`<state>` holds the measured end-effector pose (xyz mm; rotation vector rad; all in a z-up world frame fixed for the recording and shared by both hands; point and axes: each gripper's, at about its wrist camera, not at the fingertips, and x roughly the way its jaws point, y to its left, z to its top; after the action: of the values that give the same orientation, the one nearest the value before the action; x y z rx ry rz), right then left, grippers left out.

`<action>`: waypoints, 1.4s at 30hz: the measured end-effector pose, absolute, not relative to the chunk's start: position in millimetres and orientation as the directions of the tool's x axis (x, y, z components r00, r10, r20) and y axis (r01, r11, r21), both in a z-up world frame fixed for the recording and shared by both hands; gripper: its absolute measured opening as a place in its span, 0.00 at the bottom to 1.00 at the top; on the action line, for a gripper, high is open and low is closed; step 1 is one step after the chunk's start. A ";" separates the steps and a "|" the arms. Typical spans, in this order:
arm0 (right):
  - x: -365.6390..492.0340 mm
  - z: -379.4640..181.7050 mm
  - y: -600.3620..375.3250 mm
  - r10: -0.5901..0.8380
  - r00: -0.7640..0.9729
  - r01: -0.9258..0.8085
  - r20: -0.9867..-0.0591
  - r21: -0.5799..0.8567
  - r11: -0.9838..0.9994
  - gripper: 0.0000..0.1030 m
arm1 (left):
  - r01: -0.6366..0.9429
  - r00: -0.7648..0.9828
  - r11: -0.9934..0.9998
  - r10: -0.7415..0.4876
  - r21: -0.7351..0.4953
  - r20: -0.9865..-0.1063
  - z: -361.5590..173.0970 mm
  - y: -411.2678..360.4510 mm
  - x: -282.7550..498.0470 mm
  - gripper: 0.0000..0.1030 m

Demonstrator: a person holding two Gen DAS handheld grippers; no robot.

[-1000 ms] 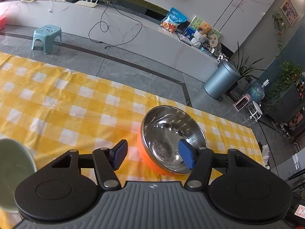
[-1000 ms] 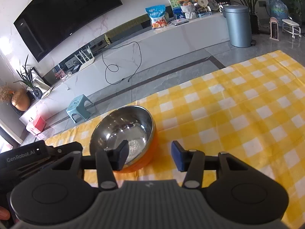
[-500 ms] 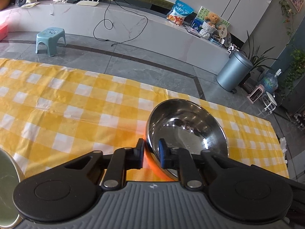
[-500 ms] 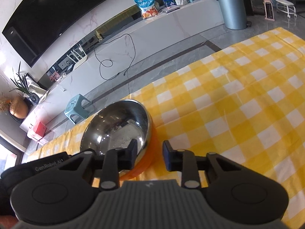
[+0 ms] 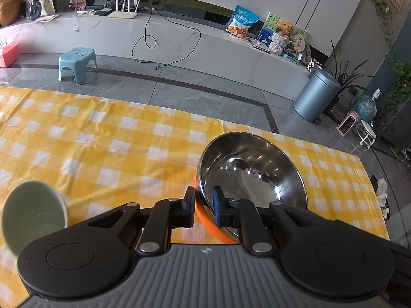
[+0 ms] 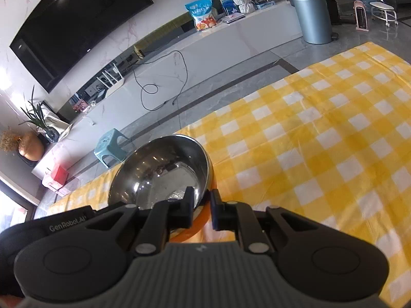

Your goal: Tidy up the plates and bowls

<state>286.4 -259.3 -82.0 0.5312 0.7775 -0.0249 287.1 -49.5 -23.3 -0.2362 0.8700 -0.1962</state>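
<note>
A steel bowl with an orange outer shell (image 5: 246, 177) is held above the yellow checked tablecloth (image 5: 102, 141). My left gripper (image 5: 204, 206) is shut on its near left rim, one finger outside and one inside. The same bowl shows in the right wrist view (image 6: 159, 172), tilted, and my right gripper (image 6: 201, 208) is shut on its near right rim. A pale green bowl (image 5: 33, 215) lies tipped on its side on the cloth at the lower left of the left wrist view.
The far table edge (image 5: 154, 102) drops to a grey tiled floor. Beyond it are a teal stool (image 5: 77, 64), a grey bin (image 5: 316, 97) and a long white counter (image 5: 179, 41). The left gripper's body (image 6: 46, 233) shows beside my right gripper.
Both grippers went from open beside the bowl to shut on its rim. The bowl has since risen and tilted, and the green bowl has come further into the left wrist view.
</note>
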 end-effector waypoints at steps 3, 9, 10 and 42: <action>263.2 -69.9 -257.4 0.188 0.735 0.190 -0.651 0.464 0.865 0.10 | 0.079 0.643 0.953 -0.274 -0.294 -0.715 -11.6 -42.7 264.9 0.15; 211.2 -46.6 -251.5 0.205 0.763 0.156 -0.613 0.482 0.862 0.10 | 0.089 0.665 0.942 -0.298 -0.323 -0.685 11.3 -32.0 216.3 0.15; 203.4 -43.7 -250.7 0.209 0.765 0.152 -0.609 0.487 0.860 0.10 | 0.088 0.672 0.941 -0.298 -0.326 -0.678 16.1 -29.8 207.5 0.15; 37.7 -47.5 -235.3 0.222 0.696 0.134 -0.683 0.427 0.894 0.09 | -0.004 0.530 0.884 -0.394 -0.467 -0.751 -23.3 11.2 65.1 0.17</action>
<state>37.7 -235.3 -47.5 0.4745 0.8075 0.0514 65.1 11.2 -23.3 -0.4451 0.9928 -0.2427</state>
